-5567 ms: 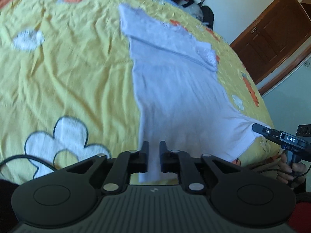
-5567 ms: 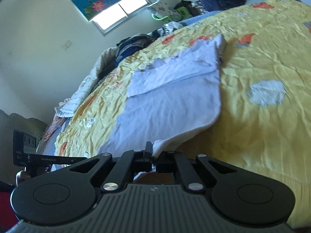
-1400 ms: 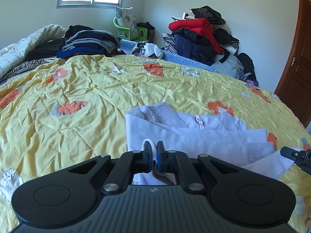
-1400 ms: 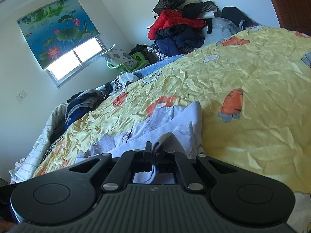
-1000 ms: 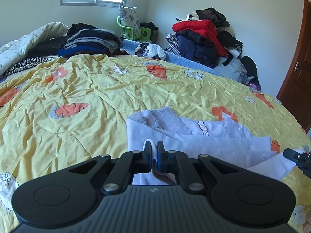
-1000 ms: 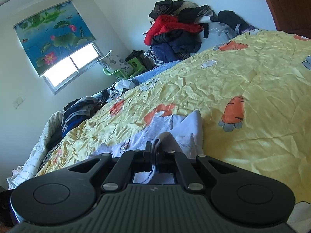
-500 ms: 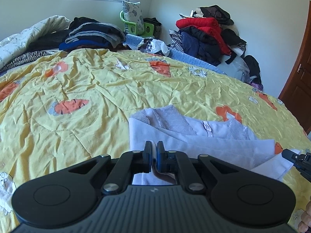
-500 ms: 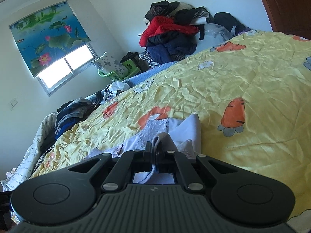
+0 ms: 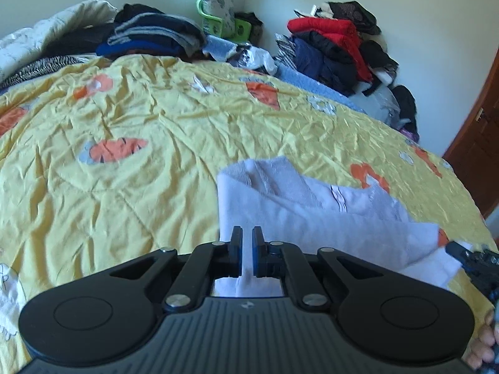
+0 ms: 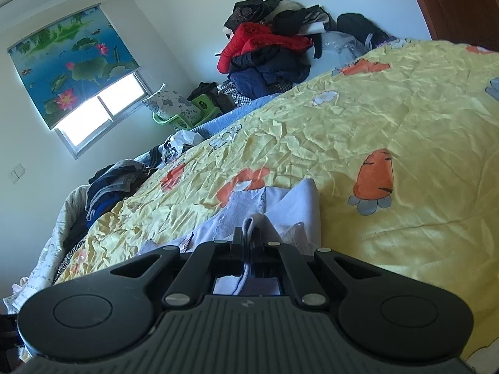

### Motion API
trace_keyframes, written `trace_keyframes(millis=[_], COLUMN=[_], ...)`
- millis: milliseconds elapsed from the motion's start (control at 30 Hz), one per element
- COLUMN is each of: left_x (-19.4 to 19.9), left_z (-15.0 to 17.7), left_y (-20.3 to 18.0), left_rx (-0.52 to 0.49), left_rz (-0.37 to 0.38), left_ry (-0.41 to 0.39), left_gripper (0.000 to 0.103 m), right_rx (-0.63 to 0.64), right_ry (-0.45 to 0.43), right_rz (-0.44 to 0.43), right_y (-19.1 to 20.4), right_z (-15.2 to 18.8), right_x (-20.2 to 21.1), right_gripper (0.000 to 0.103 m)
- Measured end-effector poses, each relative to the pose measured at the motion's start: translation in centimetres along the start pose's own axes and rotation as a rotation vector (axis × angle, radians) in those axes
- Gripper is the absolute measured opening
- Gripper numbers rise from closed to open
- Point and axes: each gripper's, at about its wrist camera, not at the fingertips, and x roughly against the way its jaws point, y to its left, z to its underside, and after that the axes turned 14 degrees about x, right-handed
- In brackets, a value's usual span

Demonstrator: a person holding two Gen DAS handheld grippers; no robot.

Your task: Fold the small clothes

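Garment: you have one, pale lilac, folded on the near right of the yellow quilt. Your two grippers, left and right, each pinch its near edge.

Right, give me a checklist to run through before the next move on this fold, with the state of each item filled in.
1. Left gripper shut on the pale garment: ok, cloth sits between its fingers.
2. Right gripper shut on the garment: ok, a fold of cloth is pinched between its fingers.
3. Garment doubled over on the yellow bedspread: ok, layers are stacked.
4. Edges of the layers lined up: not ok, the upper layer sits askew and a collar and lace trim stick out beyond it.
5. Bedspread beyond the garment free of other clothes: ok, the piles lie at the far edge.
6. Underside layers flat: cannot tell, hidden.
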Motion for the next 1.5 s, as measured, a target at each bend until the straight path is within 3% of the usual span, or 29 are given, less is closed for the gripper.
trace_keyframes(millis=[67, 133, 200, 233, 333, 433, 600, 733, 800, 933, 1000, 1067, 1133, 1267, 1500], left_x=[0.6, 1.1, 1.6, 1.9, 3.2, 3.2, 2.4, 0.8, 0.2, 0.0, 0.0, 0.1, 0.1, 0.4, 0.5], left_z=[0.6, 1.7, 3.3, 4.3, 7.6, 9.6, 11.4, 12.4, 12.5, 12.2, 11.8, 11.2, 10.9, 10.4, 6.5], left_y=[0.0, -0.2, -1.0, -1.3, -2.7, -3.7, -4.6, -5.0, -4.9, -4.7, -4.6, -4.4, -4.2, -4.1, -3.0], left_rx=[-0.075, -0.195, -0.352, -0.431, -0.694, -0.846, -1.003, -1.086, -1.093, -1.103, -1.080, -1.026, -0.993, -0.946, -0.661], left_rz=[0.028, 0.054, 0.066, 0.064, 0.055, 0.048, 0.089, 0.061, 0.022, 0.030, 0.046, 0.077, 0.090, 0.101, 0.185], left_ry=[0.014, 0.024, 0.023, 0.001, -0.094, -0.119, -0.110, -0.060, -0.071, -0.099, -0.091, -0.063, -0.043, -0.049, -0.002], left_gripper=[0.011, 0.024, 0.073, 0.080, 0.081, 0.081, 0.081, 0.082, 0.081, 0.076, 0.045, 0.022, 0.009, 0.003, 0.003], right_rx=[0.001, 0.006, -0.003, -0.011, -0.030, -0.023, -0.029, -0.033, -0.031, -0.030, -0.028, -0.024, -0.019, -0.023, 0.007], right_ry=[0.006, 0.012, 0.018, 0.019, 0.022, 0.026, 0.030, 0.032, 0.034, 0.036, 0.037, 0.039, 0.044, 0.053, 0.048], right_rz=[-0.006, -0.004, -0.007, -0.009, -0.018, -0.013, -0.018, -0.017, -0.017, -0.017, -0.016, -0.017, -0.016, -0.012, -0.012], right_y=[-0.1, -0.1, -0.4, -0.5, -0.7, -0.6, -0.6, -0.6, -0.6, -0.6, -0.5, -0.5, -0.5, -0.7, -0.2], right_z=[0.0, 0.0, 0.0, 0.1, -0.1, -0.3, -0.6, -0.6, -0.7, -0.6, -0.5, -0.4, -0.2, 0.0, -0.4], right_x=[-0.1, -0.2, -0.4, -0.5, -0.6, -0.8, -1.0, -1.1, -1.1, -1.1, -1.1, -1.1, -1.1, -1.3, -0.8], right_gripper=[0.006, 0.006, 0.006, 0.006, 0.006, 0.006, 0.006, 0.006, 0.006, 0.006, 0.006, 0.006, 0.006, 0.006, 0.006])
